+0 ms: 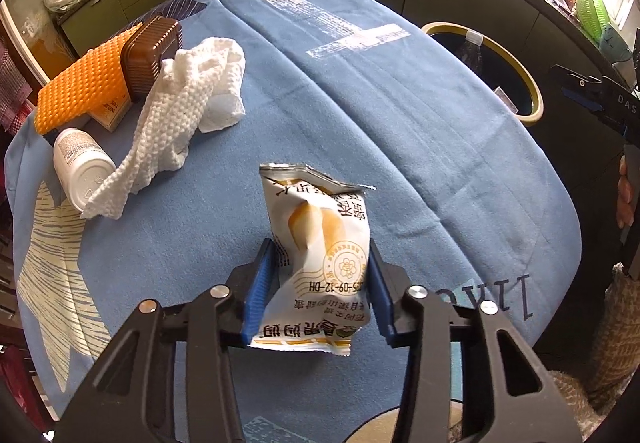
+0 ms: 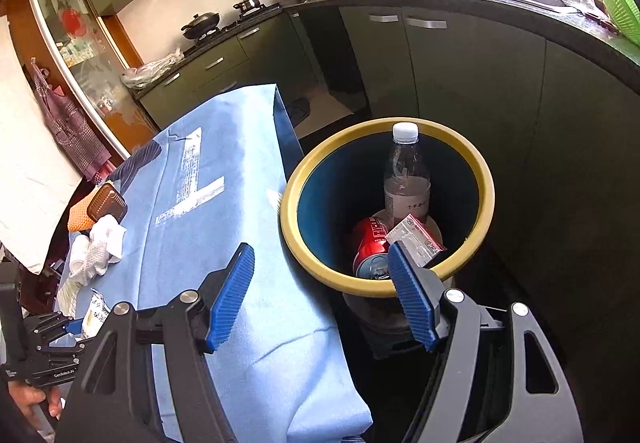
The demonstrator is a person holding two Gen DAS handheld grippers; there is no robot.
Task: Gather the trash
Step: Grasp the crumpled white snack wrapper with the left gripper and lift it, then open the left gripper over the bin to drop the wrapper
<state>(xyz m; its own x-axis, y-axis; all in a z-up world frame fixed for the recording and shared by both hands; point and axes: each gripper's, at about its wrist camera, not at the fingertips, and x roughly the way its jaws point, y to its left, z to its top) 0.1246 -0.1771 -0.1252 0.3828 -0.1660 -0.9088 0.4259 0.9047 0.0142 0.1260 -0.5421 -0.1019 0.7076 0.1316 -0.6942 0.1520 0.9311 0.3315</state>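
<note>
My left gripper (image 1: 322, 257) is shut on a white and yellow snack wrapper (image 1: 320, 239), held above the blue tablecloth (image 1: 400, 147). The wrapper also shows small in the right wrist view (image 2: 96, 313), with the left gripper (image 2: 74, 325) on it. My right gripper (image 2: 320, 263) is open and empty, over the table's edge beside the yellow-rimmed bin (image 2: 486, 195). The bin holds a clear bottle (image 2: 406, 179), a red can (image 2: 370, 247) and a small carton (image 2: 416, 239). The bin also shows in the left wrist view (image 1: 534, 103), right of the table.
On the table's left lie a crumpled white paper towel (image 1: 180, 115), a white pill bottle (image 1: 82, 167), an orange bumpy mat (image 1: 84, 83) and a brown ribbed box (image 1: 152, 55). Dark green kitchen cabinets (image 2: 460, 83) stand behind the bin.
</note>
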